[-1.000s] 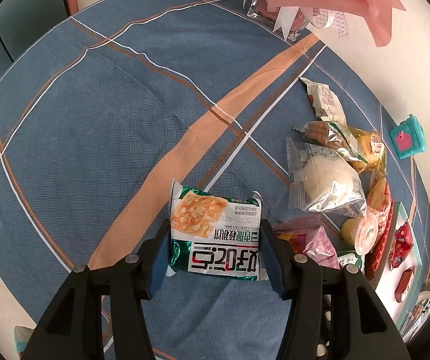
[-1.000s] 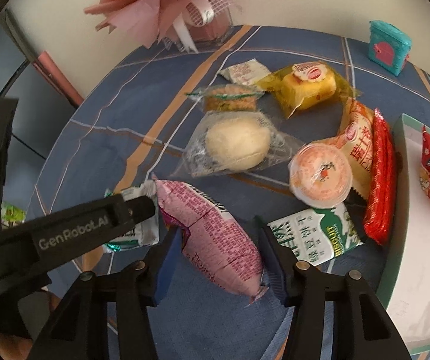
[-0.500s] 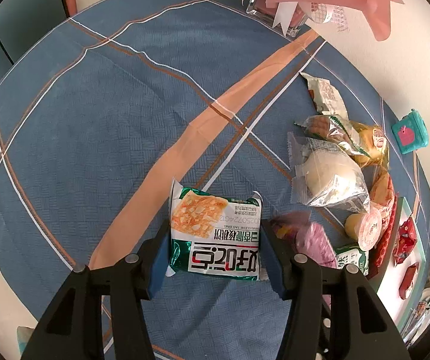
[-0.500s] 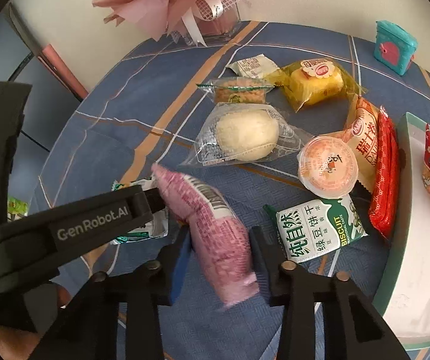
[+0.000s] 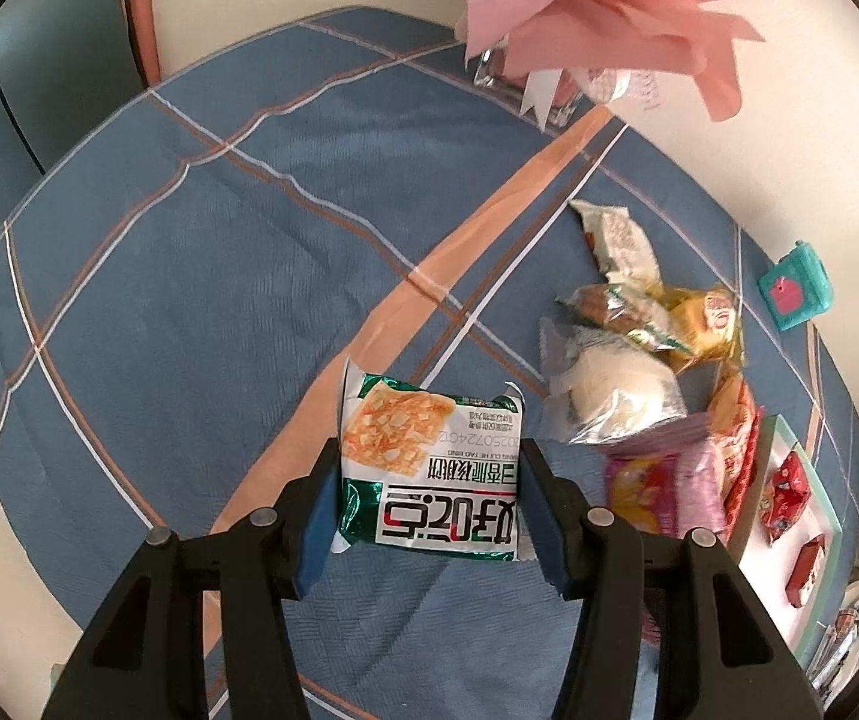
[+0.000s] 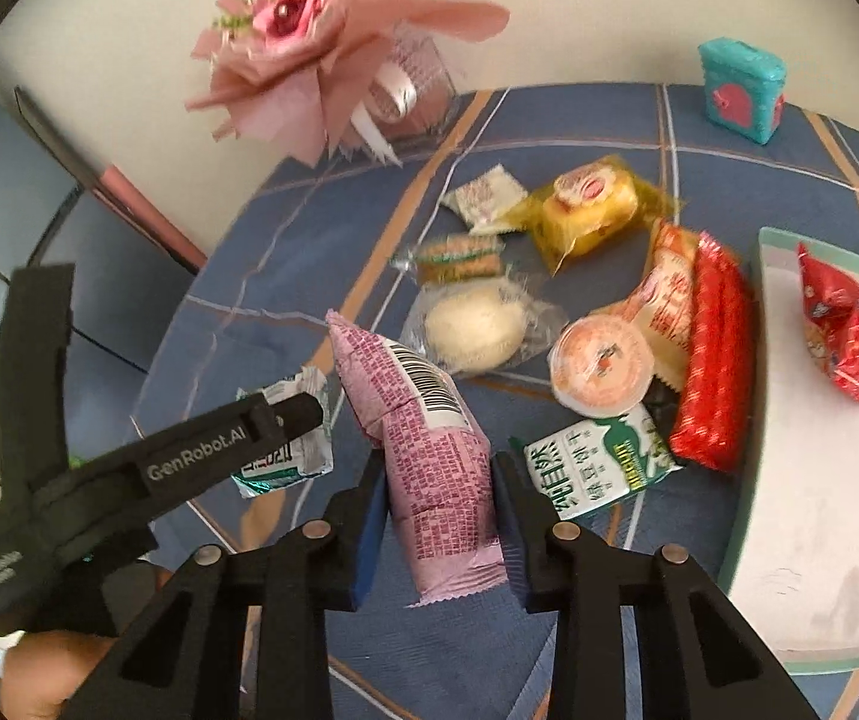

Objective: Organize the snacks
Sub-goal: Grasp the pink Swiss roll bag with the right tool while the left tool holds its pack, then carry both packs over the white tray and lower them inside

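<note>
You are holding two snacks at once. The pink packet (image 6: 429,450) is sitting clamped between the pads of your right hand-held gripper (image 6: 436,498), its upper end tilting up toward the pile. The green-and-white cracker packet (image 5: 429,468) is sitting pinched between the pads of your left hand-held gripper (image 5: 429,498), and both seem to be hanging clear of the blue checked cloth (image 5: 189,300) on the table.

Around them, the rest of the pile is lying loose: a white bun in clear wrap (image 6: 471,336), a round jelly cup (image 6: 603,363), a green biscuit packet (image 6: 597,462), a yellow cake (image 6: 588,210) and a long red packet (image 6: 711,354). Farther right, the white tray (image 6: 789,510) with the teal rim is already holding a red packet (image 6: 843,330).

By the look of it, you are in the carrying step. Next, you will probably be taking each packet over the tray's rim, lowering it onto a bare patch, and only then letting go.
</note>
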Demonstrator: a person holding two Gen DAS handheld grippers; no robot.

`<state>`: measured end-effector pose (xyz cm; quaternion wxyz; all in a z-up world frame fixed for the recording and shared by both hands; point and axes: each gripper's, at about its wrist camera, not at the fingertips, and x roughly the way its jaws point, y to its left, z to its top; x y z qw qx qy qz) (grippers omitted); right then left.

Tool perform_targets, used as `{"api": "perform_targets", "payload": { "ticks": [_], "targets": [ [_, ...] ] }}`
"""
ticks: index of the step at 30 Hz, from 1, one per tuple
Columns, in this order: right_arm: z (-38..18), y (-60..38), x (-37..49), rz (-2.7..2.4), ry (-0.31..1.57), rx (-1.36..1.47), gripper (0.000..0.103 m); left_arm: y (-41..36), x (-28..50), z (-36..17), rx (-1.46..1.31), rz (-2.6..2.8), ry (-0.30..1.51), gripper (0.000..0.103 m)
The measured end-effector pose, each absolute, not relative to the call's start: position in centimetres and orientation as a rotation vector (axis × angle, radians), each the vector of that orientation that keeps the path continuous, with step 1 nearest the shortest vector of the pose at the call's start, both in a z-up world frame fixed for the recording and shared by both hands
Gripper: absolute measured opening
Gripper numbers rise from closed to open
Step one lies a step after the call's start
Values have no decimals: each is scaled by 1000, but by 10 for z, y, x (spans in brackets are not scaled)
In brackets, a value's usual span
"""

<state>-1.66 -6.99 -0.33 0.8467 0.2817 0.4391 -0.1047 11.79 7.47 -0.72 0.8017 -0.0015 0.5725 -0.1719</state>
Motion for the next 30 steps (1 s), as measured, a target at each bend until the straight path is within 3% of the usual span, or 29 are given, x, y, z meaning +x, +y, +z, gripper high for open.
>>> {"api": "perform_targets", "payload": {
  "ticks": [13,30],
  "targets": [
    [22,-116,-63,-349,875,657,36,36,88,17,38,-426,1171,57],
    [30,-239,-192,-696,767,824,36,-76,-4,29,240,-637,1115,57]
  ]
}}
